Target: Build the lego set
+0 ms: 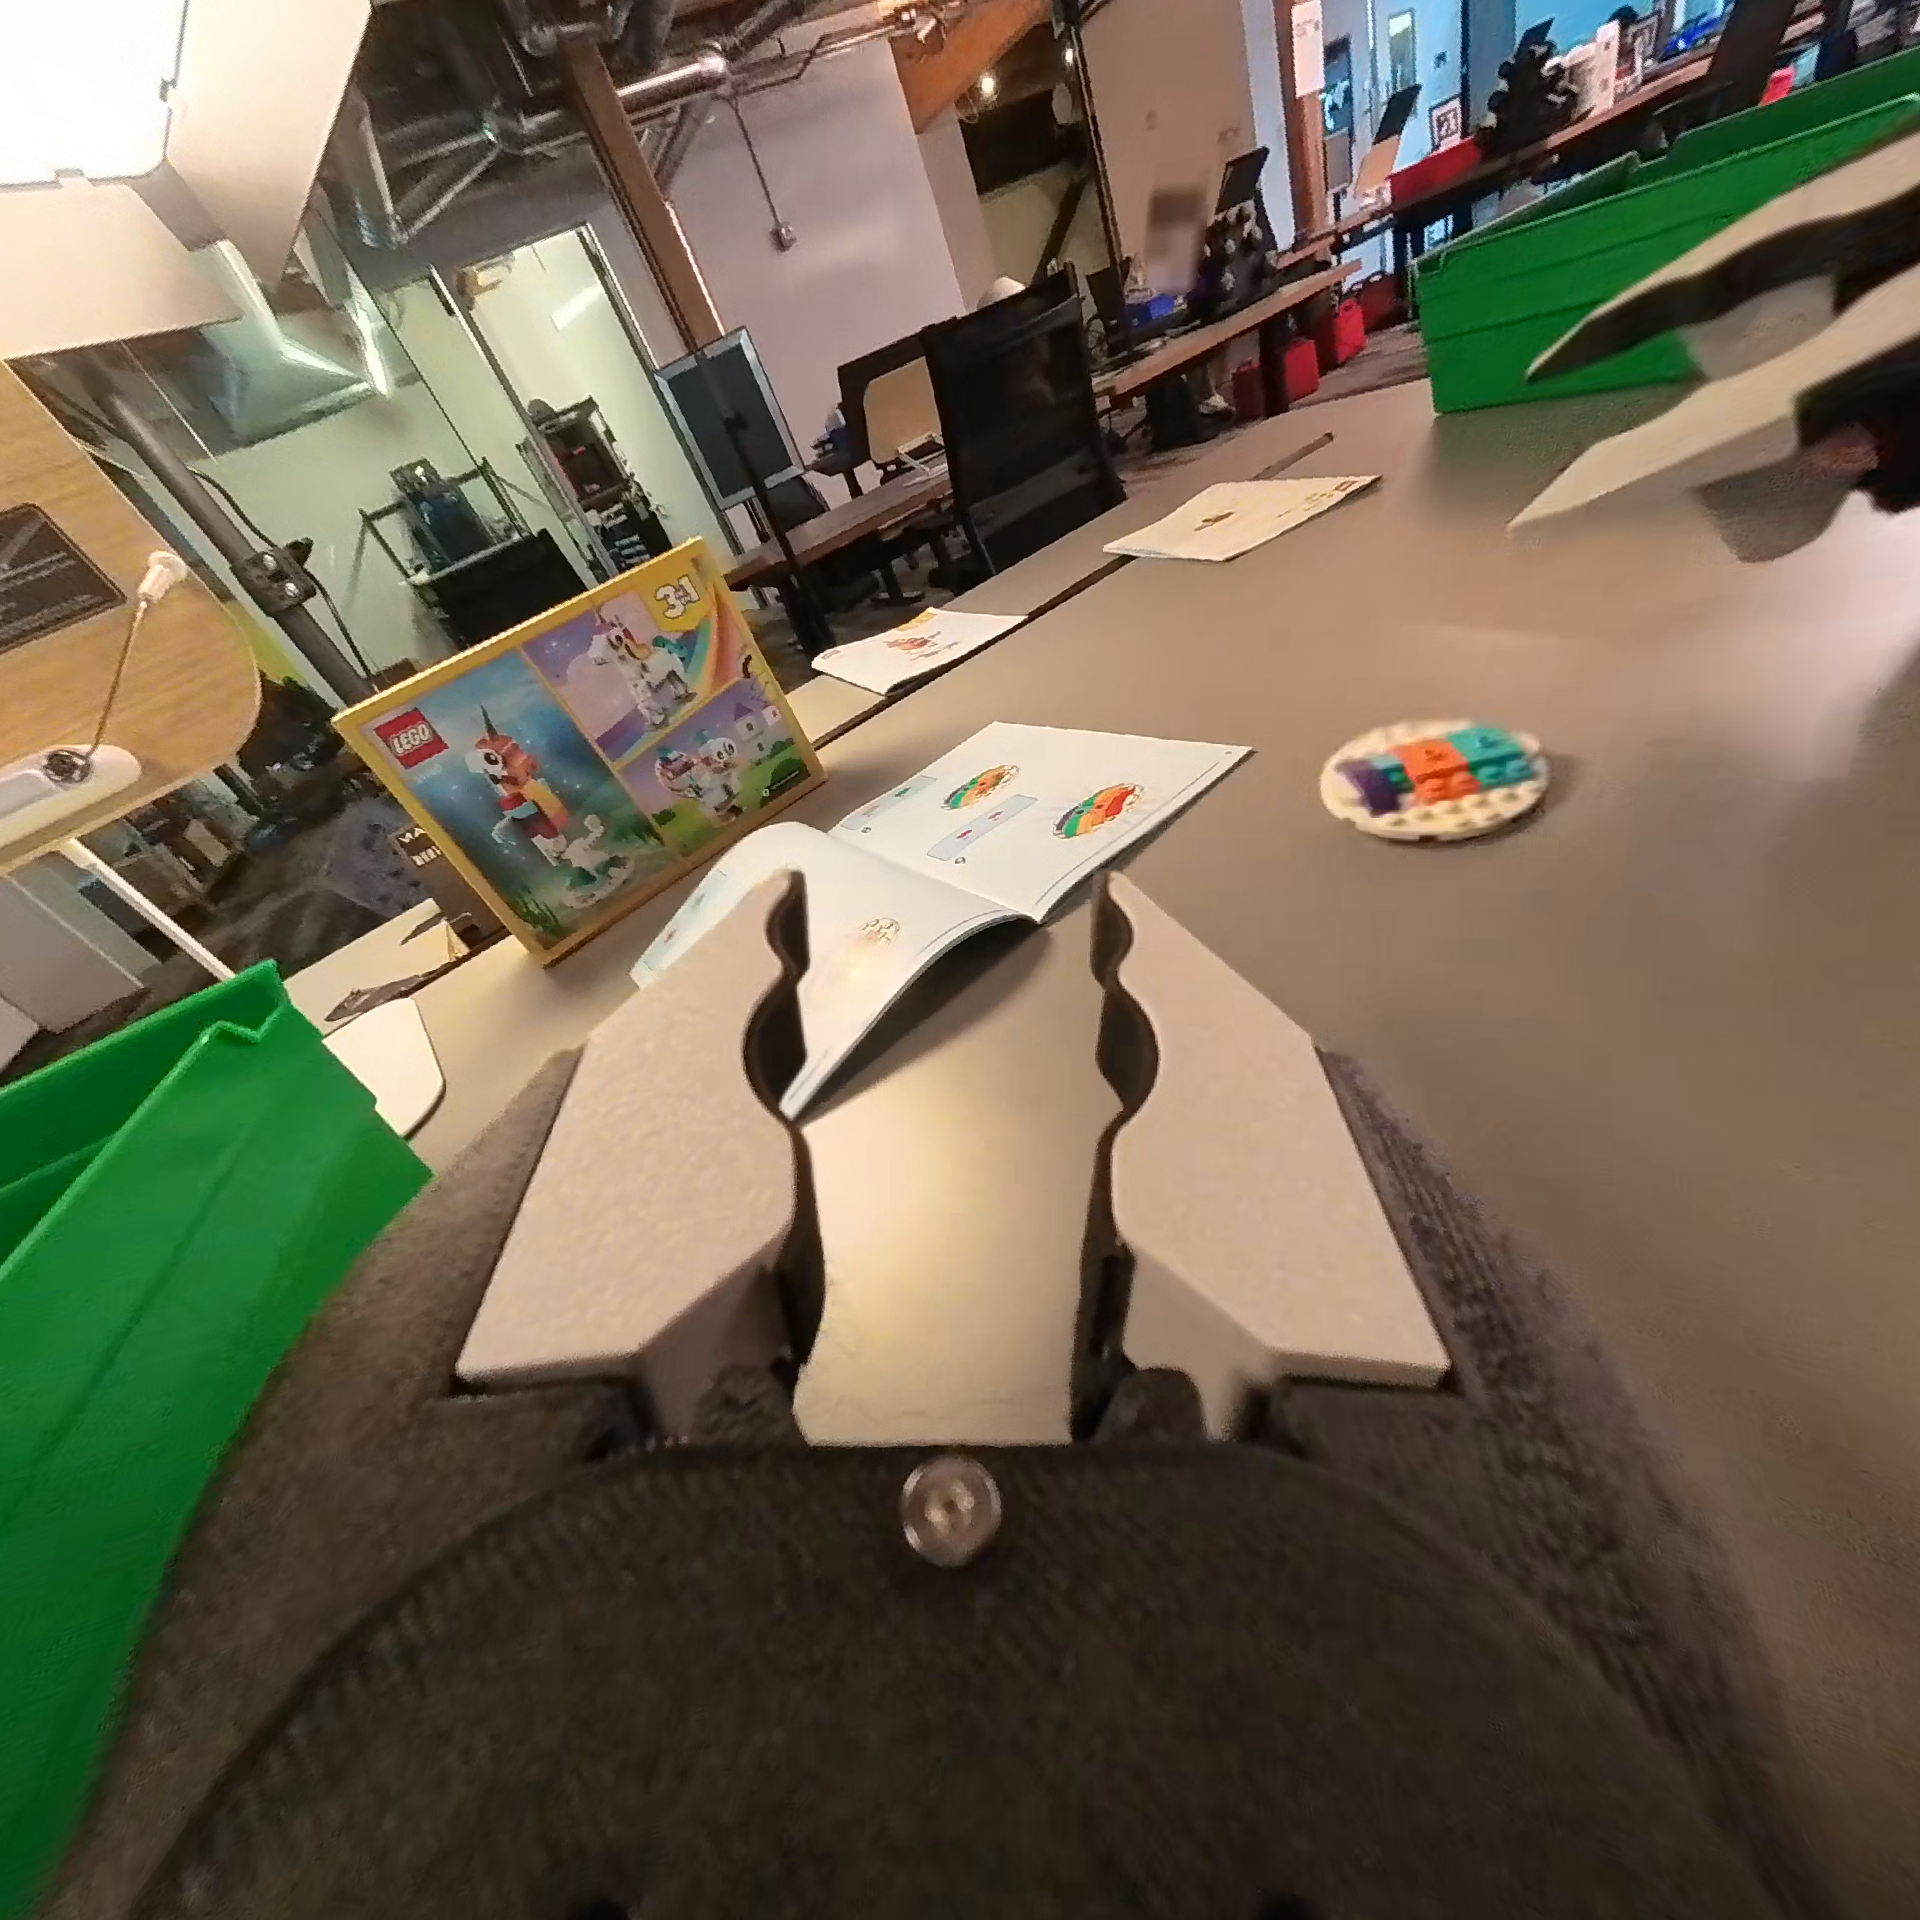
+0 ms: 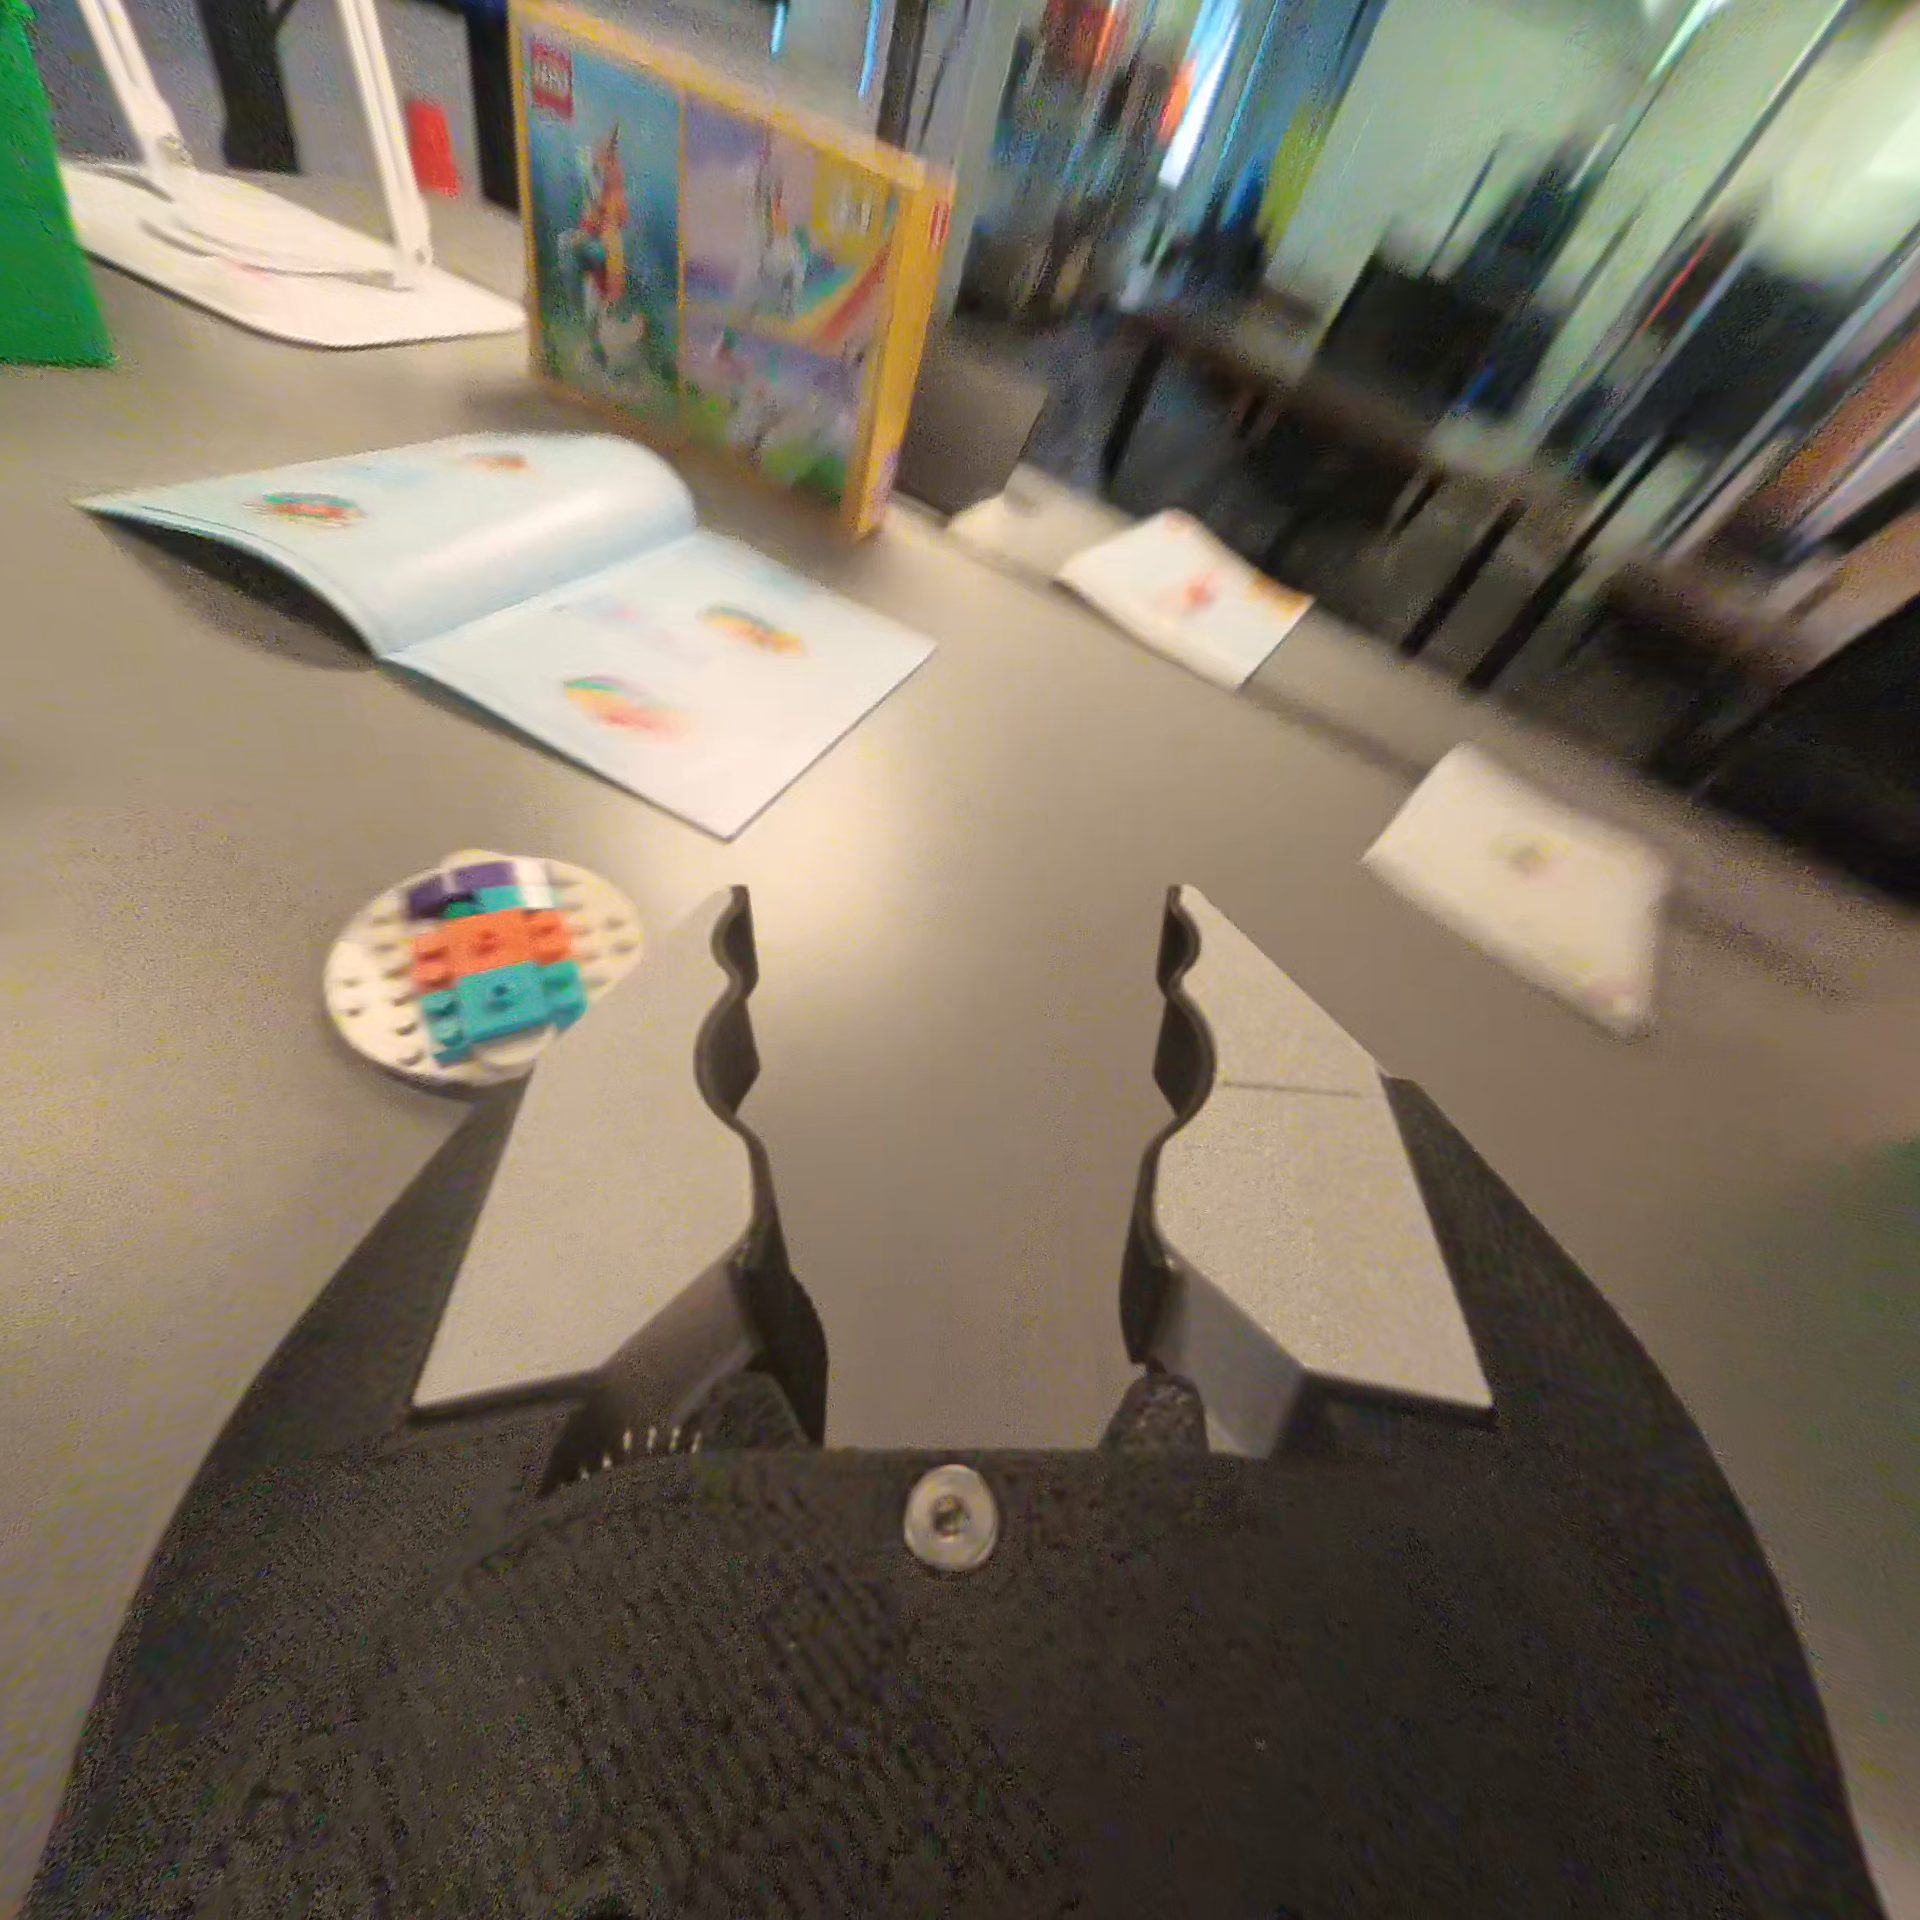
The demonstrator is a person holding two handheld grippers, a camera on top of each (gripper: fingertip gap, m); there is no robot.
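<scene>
A glossy cardboard box stands at the left, an open paper booklet beside it. The small round studded plate with purple, orange and teal bricks lies on the matte grey table; likely light, stiff, best pinched by its rim. Left gripper and right gripper both gape, empty.

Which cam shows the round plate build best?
Right wrist view: the round plate build sits near, seen from above, so its purple, orange and teal brick rows read, though slightly blurred; the right gripper finger overlaps its edge. Left wrist view shows it farther off, low-angle and blurred.
</scene>
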